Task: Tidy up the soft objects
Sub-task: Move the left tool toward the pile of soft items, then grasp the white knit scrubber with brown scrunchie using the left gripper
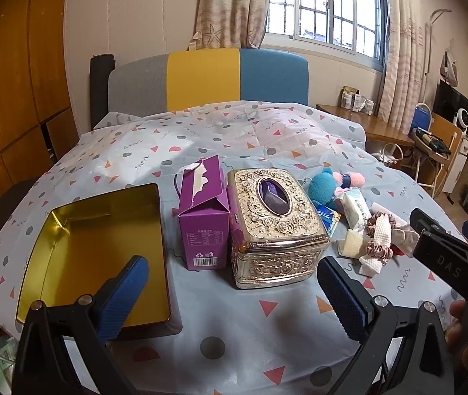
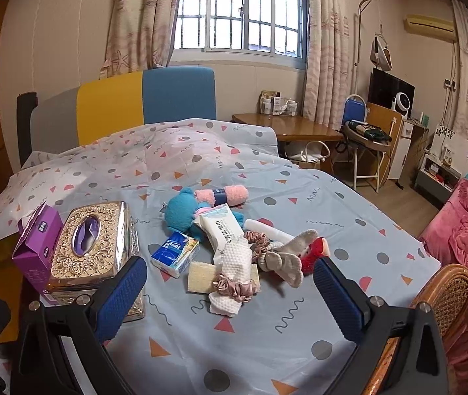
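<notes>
While both grippers hover short of the pile, nothing is held: the left gripper [image 1: 232, 291] has its jaws spread wide w/ nothing between them, and the right gripper [image 2: 230, 293] is likewise released, its blue pads framing the heap from the near side.

The soft stuff sits in a loose pile on the table [image 2: 299, 322], right of the ornate gold tissue box [image 2: 94, 242]: a teal plush toy [image 2: 181, 212], a pink rolled towel [image 2: 222, 195], a wipes pack [image 2: 224, 232], a blue pocket-tissue pack [image 2: 174, 254], a white waffle cloth [image 2: 232, 271] threaded through a pink scrunchie [image 2: 235, 288], a grey sock [image 2: 285, 260] and something red and fuzzy [image 2: 313, 255] (partly hidden, can't tell what). An open gold tin [image 1: 95, 256] lies at far left beside a torn purple carton [image 1: 202, 217], probably the destination.

Handling guess: all light and limp, so items will sag and drag neighbours along. The waffle cloth is nearest and on top; pinch it mid-length at the scrunchie, where the bunched fabric gives bulk. The plastic packs look slick, so grip across the short side. The tablecloth looks thin and could snag if the jaws dip too low.
</notes>
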`<state>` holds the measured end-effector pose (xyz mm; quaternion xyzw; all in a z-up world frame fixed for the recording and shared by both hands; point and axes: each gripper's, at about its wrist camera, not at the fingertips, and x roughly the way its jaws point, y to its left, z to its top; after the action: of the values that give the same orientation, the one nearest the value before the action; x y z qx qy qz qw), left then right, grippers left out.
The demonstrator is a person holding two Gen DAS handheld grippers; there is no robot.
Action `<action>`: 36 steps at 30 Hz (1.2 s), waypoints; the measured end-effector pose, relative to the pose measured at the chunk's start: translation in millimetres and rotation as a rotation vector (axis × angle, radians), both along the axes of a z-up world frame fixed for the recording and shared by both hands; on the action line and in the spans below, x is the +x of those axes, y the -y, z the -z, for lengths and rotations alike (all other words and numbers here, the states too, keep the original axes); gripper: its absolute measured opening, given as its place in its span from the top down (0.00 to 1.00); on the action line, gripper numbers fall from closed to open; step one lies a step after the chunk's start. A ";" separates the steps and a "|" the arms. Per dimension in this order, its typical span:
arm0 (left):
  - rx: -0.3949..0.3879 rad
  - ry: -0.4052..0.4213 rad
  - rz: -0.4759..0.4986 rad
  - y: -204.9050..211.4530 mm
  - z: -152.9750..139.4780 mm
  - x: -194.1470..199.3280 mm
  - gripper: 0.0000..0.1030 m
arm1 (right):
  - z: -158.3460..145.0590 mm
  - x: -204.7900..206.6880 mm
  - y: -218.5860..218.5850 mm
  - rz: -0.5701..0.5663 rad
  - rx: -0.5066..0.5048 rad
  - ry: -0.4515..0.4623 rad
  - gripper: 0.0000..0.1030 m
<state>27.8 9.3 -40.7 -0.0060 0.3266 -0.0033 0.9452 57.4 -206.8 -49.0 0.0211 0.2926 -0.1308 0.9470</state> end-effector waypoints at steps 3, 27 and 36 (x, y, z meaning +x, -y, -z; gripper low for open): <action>0.001 -0.003 0.005 1.1 0.4 0.1 0.00 | 0.0 -0.3 3.9 0.009 0.001 0.002 0.00; -0.114 -0.152 0.369 62.2 19.9 27.7 0.02 | -7.3 -15.4 109.3 0.175 0.132 -0.010 0.00; -0.078 -0.256 0.538 143.4 38.1 77.1 0.34 | -1.0 -32.8 146.3 0.237 0.163 -0.015 0.00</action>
<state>104.8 -134.1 -78.8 0.0440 0.4325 -0.2656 0.8605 24.6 -353.1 -48.0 0.1316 0.3049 -0.2176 0.9178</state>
